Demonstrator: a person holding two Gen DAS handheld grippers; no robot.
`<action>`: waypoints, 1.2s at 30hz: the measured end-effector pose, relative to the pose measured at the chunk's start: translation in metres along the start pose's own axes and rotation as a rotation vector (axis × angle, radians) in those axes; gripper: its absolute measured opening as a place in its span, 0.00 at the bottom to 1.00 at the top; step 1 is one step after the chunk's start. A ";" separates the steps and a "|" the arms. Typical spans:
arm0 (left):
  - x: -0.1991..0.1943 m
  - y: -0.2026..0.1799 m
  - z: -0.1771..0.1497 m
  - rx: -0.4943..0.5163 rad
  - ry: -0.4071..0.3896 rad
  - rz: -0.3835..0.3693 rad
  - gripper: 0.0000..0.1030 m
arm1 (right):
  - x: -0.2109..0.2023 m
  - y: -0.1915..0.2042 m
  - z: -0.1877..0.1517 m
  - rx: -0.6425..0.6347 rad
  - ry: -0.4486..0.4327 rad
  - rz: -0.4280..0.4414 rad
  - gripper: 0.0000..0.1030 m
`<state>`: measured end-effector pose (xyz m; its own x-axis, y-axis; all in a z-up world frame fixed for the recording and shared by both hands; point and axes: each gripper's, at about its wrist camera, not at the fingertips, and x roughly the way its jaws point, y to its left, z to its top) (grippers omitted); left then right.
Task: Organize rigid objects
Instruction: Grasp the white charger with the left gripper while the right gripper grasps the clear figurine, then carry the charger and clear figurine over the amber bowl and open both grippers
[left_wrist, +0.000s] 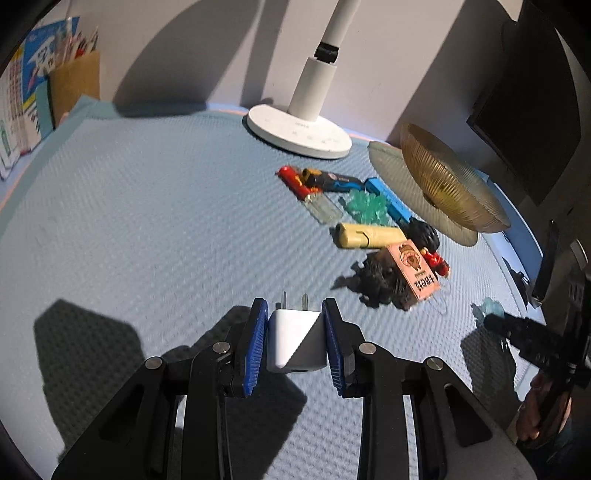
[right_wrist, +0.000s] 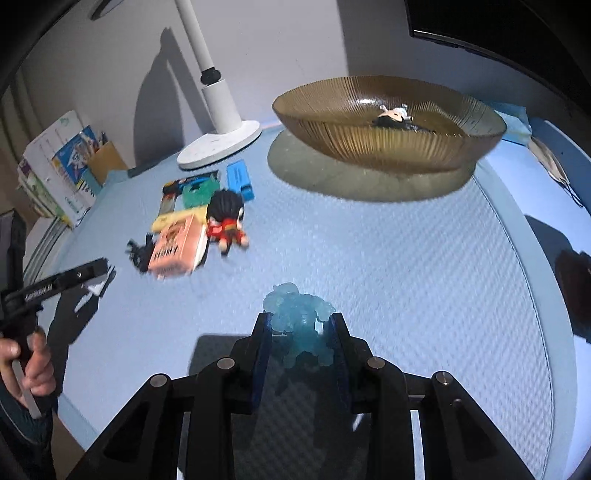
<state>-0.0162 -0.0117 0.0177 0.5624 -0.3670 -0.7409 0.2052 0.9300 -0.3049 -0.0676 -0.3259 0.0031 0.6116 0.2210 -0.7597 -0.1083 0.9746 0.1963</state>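
Toys and other small hard bits sit in a loose pile (left_wrist: 373, 225) on the blue mat (left_wrist: 147, 221), next to the amber glass bowl (right_wrist: 388, 125), which looks like the drop-off spot since one figurine (right_wrist: 393, 116) is already inside. Left gripper (left_wrist: 295, 339) is pinching a white plug adapter (left_wrist: 295, 339), prongs forward; right gripper (right_wrist: 301, 343) is clamped on a translucent blue figure (right_wrist: 299, 317), probably bowl-bound.

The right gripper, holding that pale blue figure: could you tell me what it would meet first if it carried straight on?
Probably bare mat; the right gripper points down at it, short of the amber bowl. Depth is unclear.
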 end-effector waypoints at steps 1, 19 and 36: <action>0.000 0.000 -0.001 -0.008 0.003 -0.010 0.26 | -0.002 0.000 -0.004 -0.006 0.004 0.003 0.30; -0.021 -0.073 0.027 0.185 -0.053 -0.022 0.26 | -0.017 0.012 0.000 -0.058 -0.074 -0.098 0.26; 0.064 -0.226 0.155 0.327 0.019 -0.225 0.26 | -0.060 -0.116 0.171 0.222 -0.119 -0.279 0.26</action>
<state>0.0976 -0.2424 0.1316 0.4597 -0.5600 -0.6892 0.5678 0.7821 -0.2567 0.0418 -0.4585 0.1320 0.6815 -0.0708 -0.7284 0.2400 0.9619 0.1311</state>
